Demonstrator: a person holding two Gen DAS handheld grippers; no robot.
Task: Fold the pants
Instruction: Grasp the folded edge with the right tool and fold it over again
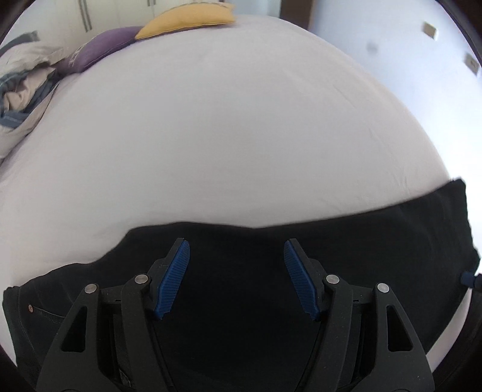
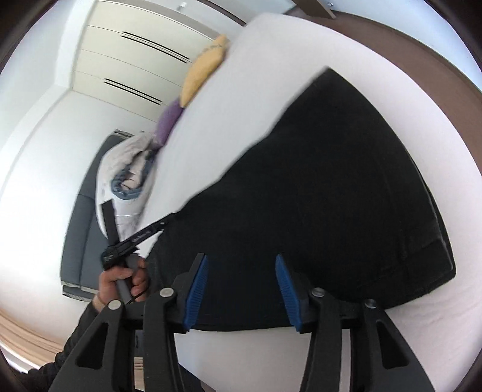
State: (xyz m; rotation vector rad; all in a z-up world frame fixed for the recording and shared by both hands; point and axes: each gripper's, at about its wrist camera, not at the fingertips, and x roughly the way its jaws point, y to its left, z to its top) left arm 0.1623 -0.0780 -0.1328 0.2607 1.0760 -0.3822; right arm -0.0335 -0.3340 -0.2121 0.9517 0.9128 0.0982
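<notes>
A white bed sheet point(image 1: 226, 135) stretches away ahead of the tongs. At its far edge, ahead and left of the left-hand tongs, lies a yellow cushion point(image 1: 189, 19), with a purple cushion point(image 1: 99, 49) just beside it on the left. Farther left sits a bundled grey and blue duvet point(image 1: 21, 99). Past the cushions stands a cream wardrobe point(image 2: 132, 57) with long dark handles. Far left of the right-hand tongs, a dark grey sofa point(image 2: 81, 211) lies against the white wall.
</notes>
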